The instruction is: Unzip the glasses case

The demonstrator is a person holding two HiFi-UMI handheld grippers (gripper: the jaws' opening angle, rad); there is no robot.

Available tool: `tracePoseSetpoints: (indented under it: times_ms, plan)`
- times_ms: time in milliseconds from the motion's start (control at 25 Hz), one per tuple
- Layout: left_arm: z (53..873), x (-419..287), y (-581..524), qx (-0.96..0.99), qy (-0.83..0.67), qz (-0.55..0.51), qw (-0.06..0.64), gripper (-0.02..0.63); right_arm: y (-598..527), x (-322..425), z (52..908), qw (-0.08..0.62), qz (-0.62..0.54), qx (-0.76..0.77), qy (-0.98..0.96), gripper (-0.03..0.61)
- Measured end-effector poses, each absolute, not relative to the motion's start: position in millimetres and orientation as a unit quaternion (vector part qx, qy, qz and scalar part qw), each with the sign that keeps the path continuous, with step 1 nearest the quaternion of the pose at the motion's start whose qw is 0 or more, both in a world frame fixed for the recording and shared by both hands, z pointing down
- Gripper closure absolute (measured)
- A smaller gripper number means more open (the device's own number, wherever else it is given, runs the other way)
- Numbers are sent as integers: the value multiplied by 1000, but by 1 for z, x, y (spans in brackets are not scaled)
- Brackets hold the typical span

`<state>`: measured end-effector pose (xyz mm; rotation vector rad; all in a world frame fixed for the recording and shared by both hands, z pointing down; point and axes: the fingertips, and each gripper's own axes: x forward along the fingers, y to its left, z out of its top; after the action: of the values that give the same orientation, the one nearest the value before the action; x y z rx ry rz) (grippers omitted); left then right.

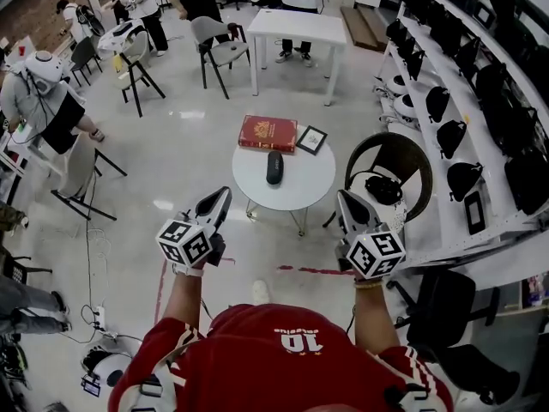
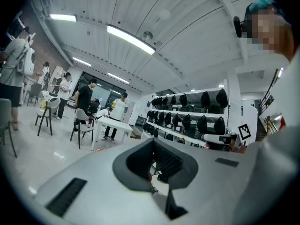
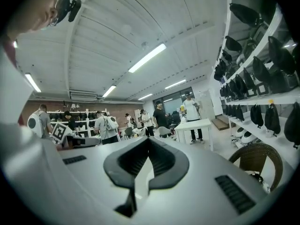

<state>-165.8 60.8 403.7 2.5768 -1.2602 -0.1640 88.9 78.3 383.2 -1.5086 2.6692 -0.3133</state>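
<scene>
The left gripper (image 1: 221, 198) and right gripper (image 1: 346, 201) were both clamped fully closed on nothing, well short of the table (image 1: 313, 191), where the case (image 1: 274, 167) lay near a book (image 1: 268, 133).

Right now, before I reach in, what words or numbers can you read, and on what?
"10": white print on the red shirt; the small line above it is blurred.
Unreadable: gold cover print on the red book, too small.
None visible on the glasses case.

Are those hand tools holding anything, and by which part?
Nothing: left tool and right tool are shut and empty. The glasses case lies apart on the round table.
</scene>
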Motion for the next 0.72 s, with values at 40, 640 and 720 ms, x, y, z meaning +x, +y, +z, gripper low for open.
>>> tracePoseSetpoints:
  times_ms: [40,640,720]
  plan:
    - [403,-169,53,890,-432,-57,135,606,72,86,382,29,-101,-492,865,565]
    - [413,-191,-48,910,-384,-54,147,606,3,61,380,17,-91,-545,834,565]
    - [415,-196,-54,910,-382,-57,150,606,0,56,380,13,-89,-549,831,565]
